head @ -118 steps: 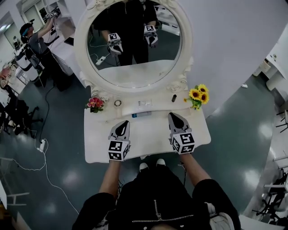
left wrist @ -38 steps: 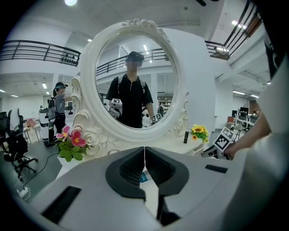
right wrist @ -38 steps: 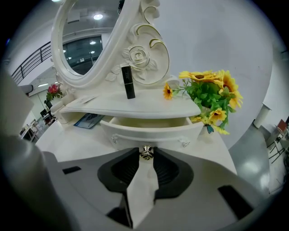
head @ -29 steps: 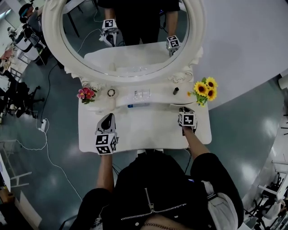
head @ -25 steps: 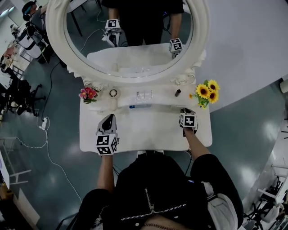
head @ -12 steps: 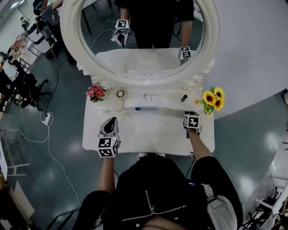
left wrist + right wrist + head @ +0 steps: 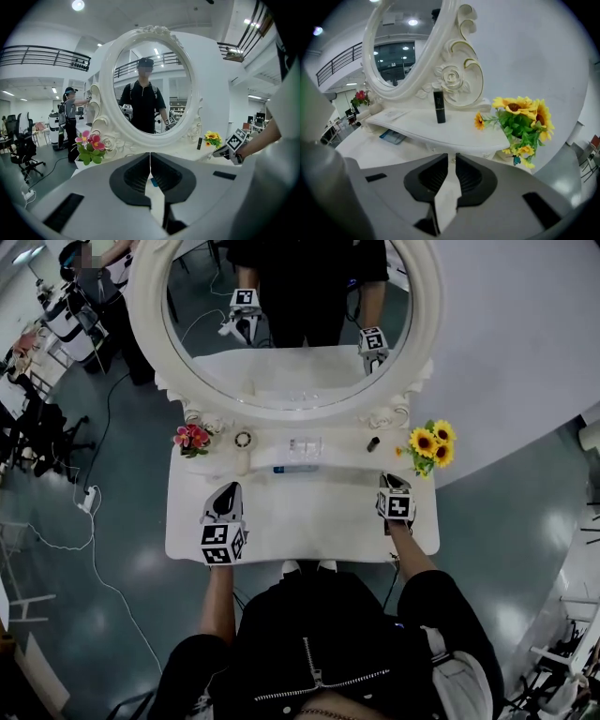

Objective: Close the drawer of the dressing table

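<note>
Grey floor [image 7: 525,521] surrounds the glossy white dressing table [image 7: 300,517] with oval mirror [image 7: 281,334].

On my feed the left gripper [image 7: 150,153] and the right gripper [image 7: 452,155] are pale grey moulded shells with dark rectangular slots and black ribbed pads [image 7: 136,173]. The right one's jaws have just been closing, with nothing between them. Each gripper carries a white cube [image 7: 221,545] printed with black square markers. I see the wearer in a black jacket [image 7: 319,624] with a silver-toothed zip [image 7: 314,667], black sleeves [image 7: 192,667] ending near the elbows, and white shoes [image 7: 292,567].
</note>
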`<state>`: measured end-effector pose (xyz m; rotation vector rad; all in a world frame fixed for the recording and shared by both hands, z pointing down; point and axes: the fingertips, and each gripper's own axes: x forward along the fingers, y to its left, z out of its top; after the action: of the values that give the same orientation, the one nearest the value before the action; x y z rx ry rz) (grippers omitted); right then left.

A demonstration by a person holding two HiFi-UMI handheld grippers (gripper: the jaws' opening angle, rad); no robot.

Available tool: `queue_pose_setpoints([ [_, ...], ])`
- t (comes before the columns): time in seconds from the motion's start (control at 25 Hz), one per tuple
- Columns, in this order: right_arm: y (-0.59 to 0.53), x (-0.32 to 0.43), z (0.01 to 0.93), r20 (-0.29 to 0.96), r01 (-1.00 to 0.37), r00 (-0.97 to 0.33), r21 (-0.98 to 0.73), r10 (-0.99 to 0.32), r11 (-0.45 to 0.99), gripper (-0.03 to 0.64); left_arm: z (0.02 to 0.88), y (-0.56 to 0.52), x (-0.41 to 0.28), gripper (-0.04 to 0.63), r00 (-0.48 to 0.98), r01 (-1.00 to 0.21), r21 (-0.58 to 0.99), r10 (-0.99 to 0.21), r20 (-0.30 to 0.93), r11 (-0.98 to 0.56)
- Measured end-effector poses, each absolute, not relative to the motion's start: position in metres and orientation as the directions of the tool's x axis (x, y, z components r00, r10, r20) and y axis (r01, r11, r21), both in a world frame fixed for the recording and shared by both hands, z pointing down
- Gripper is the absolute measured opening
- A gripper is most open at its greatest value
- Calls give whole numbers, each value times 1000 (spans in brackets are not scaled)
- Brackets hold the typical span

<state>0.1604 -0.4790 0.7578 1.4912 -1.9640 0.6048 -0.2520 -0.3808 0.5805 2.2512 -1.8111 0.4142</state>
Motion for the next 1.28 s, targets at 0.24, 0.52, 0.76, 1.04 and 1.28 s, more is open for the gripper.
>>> queue_pose_setpoints([
  [0.24,-467,126,705,578,-917,-317,16,-752,400,6,568,-391,-242,21,250,-963,-17,-913,322,-270],
  [0.52,-456,67,609,383,-850,-473,37,-794,525,6,553,-396,-232,21,290,-949,-34,-912,290,-312],
  [0.76,-447,34,533,223,-832,-532,43,-817,554,5,539,-399,-228,21,307,-944,-43,-917,256,-328],
  [1.04,-441,22,513,172,-831,-538,58,-825,554,3,541,-397,-227,21,314,-942,-35,-914,257,-334],
  [1.28,-440,23,517,174,-837,-533,35,-828,546,3,545,-396,-226,21,313,-944,-25,-914,258,-330],
])
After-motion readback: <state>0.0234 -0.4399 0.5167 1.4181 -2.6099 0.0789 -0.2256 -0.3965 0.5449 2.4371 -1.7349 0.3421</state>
